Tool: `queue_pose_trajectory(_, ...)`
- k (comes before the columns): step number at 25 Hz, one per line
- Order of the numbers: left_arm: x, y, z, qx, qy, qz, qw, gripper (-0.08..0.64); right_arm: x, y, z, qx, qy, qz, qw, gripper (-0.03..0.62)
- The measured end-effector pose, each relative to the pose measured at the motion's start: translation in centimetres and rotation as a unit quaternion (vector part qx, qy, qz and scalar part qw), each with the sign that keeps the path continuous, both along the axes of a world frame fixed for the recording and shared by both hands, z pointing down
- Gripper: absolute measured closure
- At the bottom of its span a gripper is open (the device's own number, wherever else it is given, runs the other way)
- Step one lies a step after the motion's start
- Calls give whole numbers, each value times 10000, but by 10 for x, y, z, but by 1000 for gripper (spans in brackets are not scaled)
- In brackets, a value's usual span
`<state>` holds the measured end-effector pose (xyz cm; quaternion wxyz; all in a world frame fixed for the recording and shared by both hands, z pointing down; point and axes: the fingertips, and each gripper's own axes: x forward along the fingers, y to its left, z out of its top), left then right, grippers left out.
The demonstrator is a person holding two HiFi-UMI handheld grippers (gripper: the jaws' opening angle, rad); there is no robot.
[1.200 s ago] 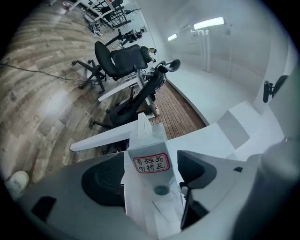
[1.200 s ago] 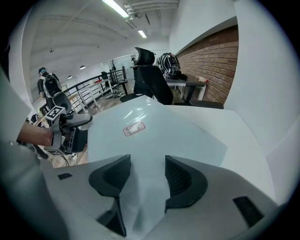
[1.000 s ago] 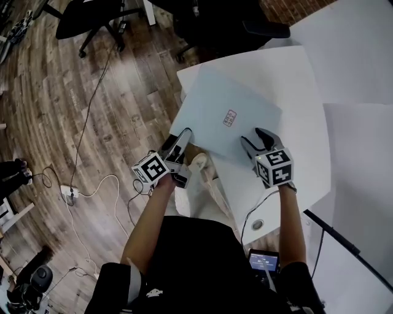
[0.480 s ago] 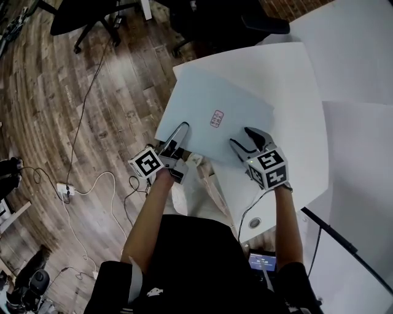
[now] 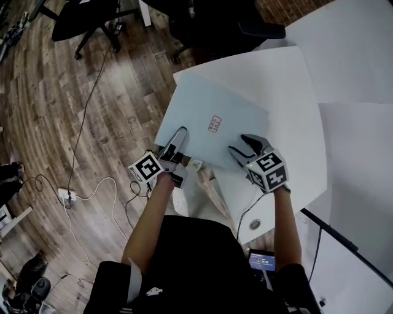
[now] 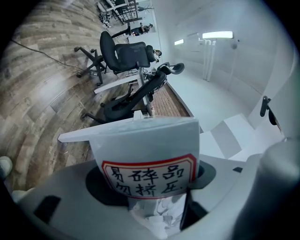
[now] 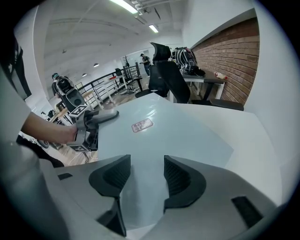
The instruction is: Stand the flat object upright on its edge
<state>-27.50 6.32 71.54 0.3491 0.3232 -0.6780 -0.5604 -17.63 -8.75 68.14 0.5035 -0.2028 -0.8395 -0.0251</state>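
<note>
The flat object is a pale blue-grey panel [image 5: 221, 104] with a small red-bordered label [image 5: 214, 124]. It lies tilted on the white table [image 5: 288, 80], and its near-left part hangs past the table's edge. My left gripper [image 5: 178, 141] is rolled on its side and shut on the panel's near-left edge. In the left gripper view, a labelled face of the panel [image 6: 145, 140] fills the gap between the jaws. My right gripper [image 5: 244, 146] sits on the panel's near edge with its jaws apart. The panel [image 7: 178, 131] shows between its pads [image 7: 117, 176].
Black office chairs [image 5: 92, 18] stand on the wooden floor at the far left, and another [image 5: 215, 24] stands behind the table. Cables and a power strip [image 5: 67, 195] lie on the floor to the left. A second white table [image 5: 362, 172] adjoins on the right.
The panel has slid left and towards me, further over the table's edge. Both grippers moved the same way with it, the right one most.
</note>
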Motion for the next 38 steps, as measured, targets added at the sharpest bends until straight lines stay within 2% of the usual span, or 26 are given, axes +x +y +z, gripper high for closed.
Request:
queue_pose_trajectory(3,-3,1,-8,-103,-73,17,9999,227,-1,-2,-7,65,-36,-4,10000,347)
queue_pose_trajectory(8,-9,2,-24,-498,-529,203,9972,230,-6,-9,-25,173,-285,209,9992,380)
queue_pose_trajectory(11,-14,-3,-41,-610,-790,319,9945,232,-8,-14,-34,191,-394,386,9983,385)
queue_pose_trajectory(19,-15,-23,-87,-1100,-1430,803,9803,238,6,-36,-62,282,-694,1002,9921,417)
queue_pose_trajectory(27,4,-66,-136,-1695,-2189,1333,9516,238,43,-75,-96,449,-1080,1932,9742,477)
queue_pose_trajectory(33,23,-100,-166,-1938,-2748,1750,9254,238,77,-100,-116,664,-1318,2446,9583,499)
queue_pose_trajectory(38,40,-122,-185,-2113,-3236,2006,9002,238,104,-109,-125,714,-1401,2693,9501,509)
